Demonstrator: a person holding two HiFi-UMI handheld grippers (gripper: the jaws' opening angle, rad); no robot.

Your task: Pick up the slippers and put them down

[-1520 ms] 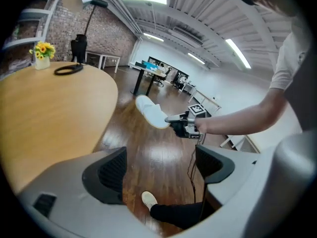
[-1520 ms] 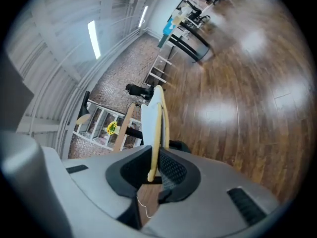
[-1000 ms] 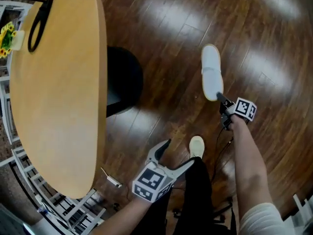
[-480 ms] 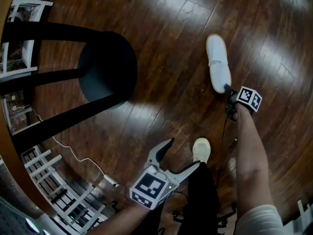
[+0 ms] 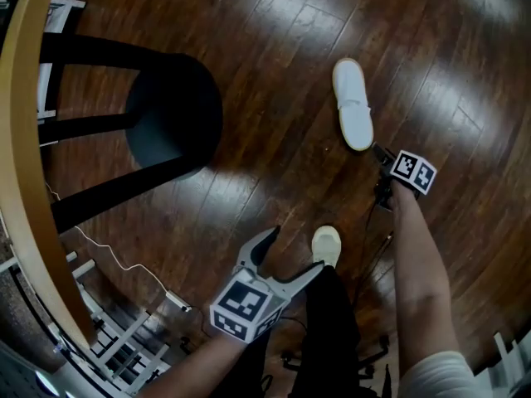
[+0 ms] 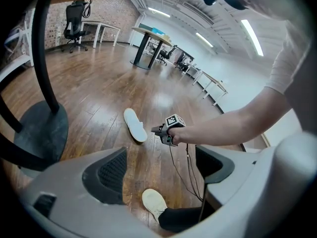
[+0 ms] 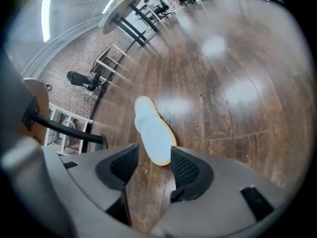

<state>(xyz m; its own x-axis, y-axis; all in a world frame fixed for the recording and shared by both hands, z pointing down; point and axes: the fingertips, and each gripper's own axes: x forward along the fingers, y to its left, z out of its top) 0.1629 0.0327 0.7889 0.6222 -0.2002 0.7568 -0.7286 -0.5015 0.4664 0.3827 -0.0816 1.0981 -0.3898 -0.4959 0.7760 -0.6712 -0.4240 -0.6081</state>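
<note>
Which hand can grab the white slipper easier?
Probably the right. The right gripper has just been opening its jaws, and the end of the slipper lies just at their tips, not gripped. The left gripper, open and empty, hangs farther back by the person's shoe.

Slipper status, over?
Right gripper open, jaws just opened, slipper end at their mouth, ungripped. Left gripper open, empty. Slipper flat on floor. Table base well clear.
</note>
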